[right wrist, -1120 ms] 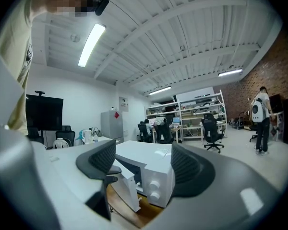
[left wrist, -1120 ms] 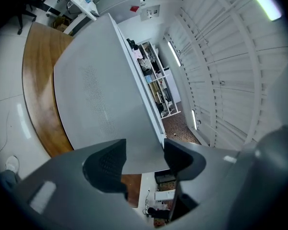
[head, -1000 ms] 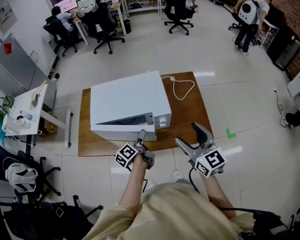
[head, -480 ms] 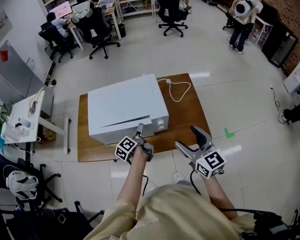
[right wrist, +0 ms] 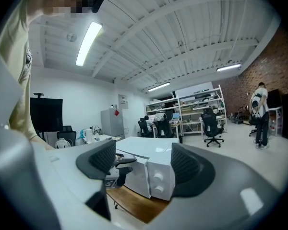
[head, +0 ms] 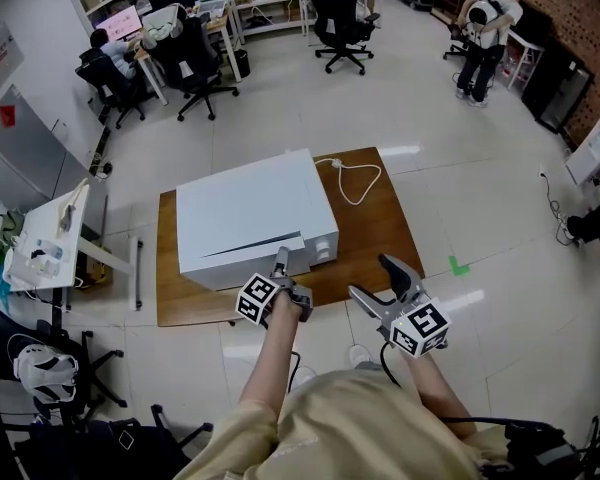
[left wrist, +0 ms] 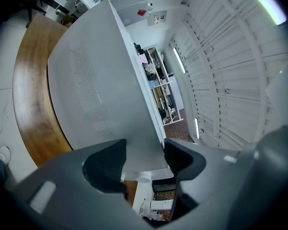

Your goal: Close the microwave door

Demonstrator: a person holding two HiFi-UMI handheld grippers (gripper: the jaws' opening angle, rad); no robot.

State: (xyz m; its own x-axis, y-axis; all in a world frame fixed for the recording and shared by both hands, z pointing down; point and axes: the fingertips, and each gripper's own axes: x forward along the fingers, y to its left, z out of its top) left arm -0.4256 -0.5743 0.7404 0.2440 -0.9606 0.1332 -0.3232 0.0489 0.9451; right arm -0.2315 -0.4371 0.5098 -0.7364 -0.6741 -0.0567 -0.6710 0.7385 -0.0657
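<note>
A white microwave (head: 245, 203) stands on a low wooden table (head: 375, 233). Its door (head: 242, 260) faces me and stands only a thin dark slit ajar along its top edge. My left gripper (head: 280, 259) rests against the door's right end beside the knob panel (head: 324, 246). Its jaws are opening, and the left gripper view shows the perforated door (left wrist: 98, 80) filling the frame, its edge in the gap of the left gripper (left wrist: 144, 158). My right gripper (head: 375, 280) hangs open and empty right of the microwave. Between the open jaws of the right gripper (right wrist: 143, 159) the microwave (right wrist: 156, 174) shows.
A white power cable (head: 365, 176) lies on the table behind the microwave. Further off are a small white side table (head: 45, 228) at the left, office chairs (head: 335, 8) and desks at the back, and a person standing (head: 485, 18) at the back right. Tiled floor surrounds the table.
The door has swung from a clear wedge-shaped opening to almost shut, with my left gripper moving in against it. The right gripper has stayed put.
</note>
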